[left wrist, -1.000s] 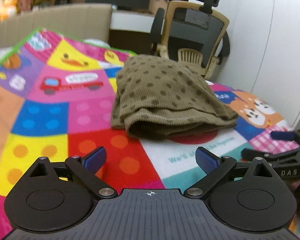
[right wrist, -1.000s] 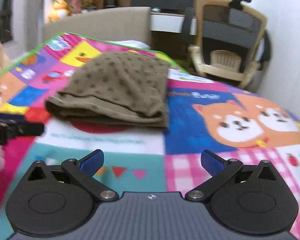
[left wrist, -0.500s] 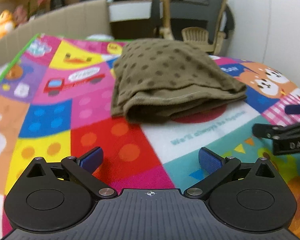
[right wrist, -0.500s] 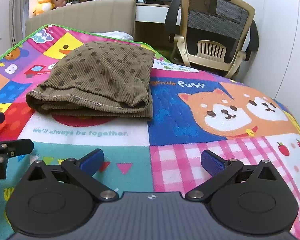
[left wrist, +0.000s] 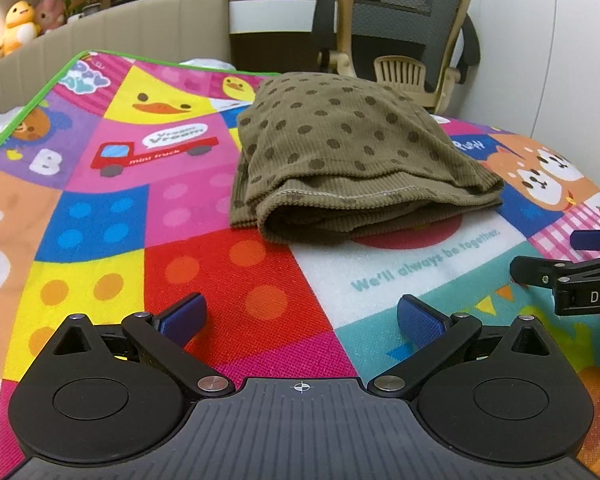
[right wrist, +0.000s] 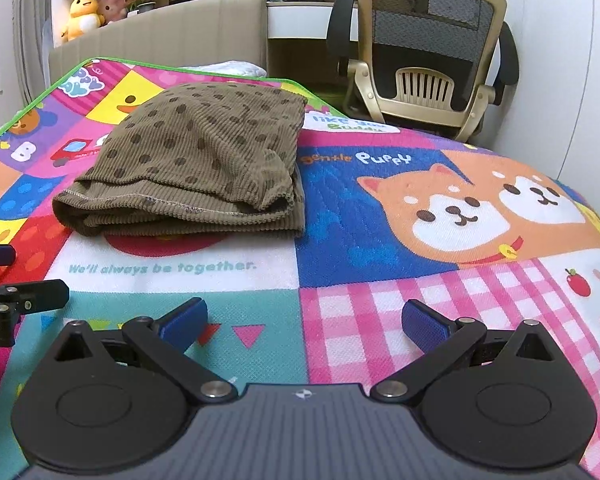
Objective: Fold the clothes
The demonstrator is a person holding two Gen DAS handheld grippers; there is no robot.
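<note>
Both grippers — left gripper [left wrist: 300,316] and right gripper [right wrist: 304,318] — hang released, jaws spread wide, holding nothing. Ahead, the folded brown garment [left wrist: 348,160] lies on the mat [left wrist: 236,288] — apart from both grippers.

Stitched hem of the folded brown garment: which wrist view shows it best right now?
The right wrist view: the stitched hem runs nearly the whole front edge of the folded brown garment, unobstructed. The left wrist view shows the hem too, but its left end curls under the fold.
</note>
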